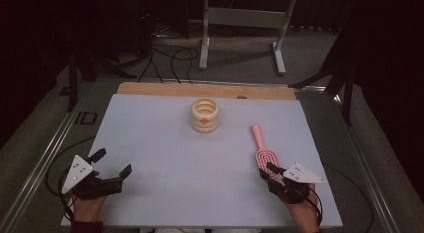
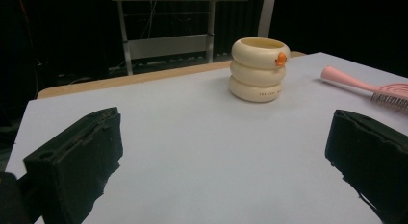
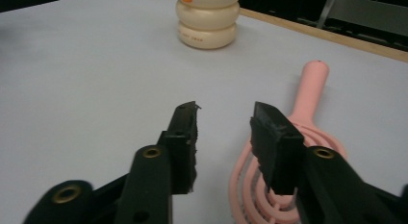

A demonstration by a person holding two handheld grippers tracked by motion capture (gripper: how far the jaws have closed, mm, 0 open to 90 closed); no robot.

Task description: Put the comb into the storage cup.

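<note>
leftmost, the left gripper (image 1: pixel 114 161) rests near the front left corner of the white sheet (image 1: pixel 165 158), well apart from the cream ringed cup (image 1: pixel 205 115); its jaws stand wide apart with nothing between them. further right, the cup sits toward the sheet's far edge. right of the cup and nearer the person lies the pink hairbrush (image 1: pixel 264 152), handle pointing away. the right gripper (image 3: pixel 223 125) sits at the brush's head, its jaws partly apart, clamped on nothing.
</note>
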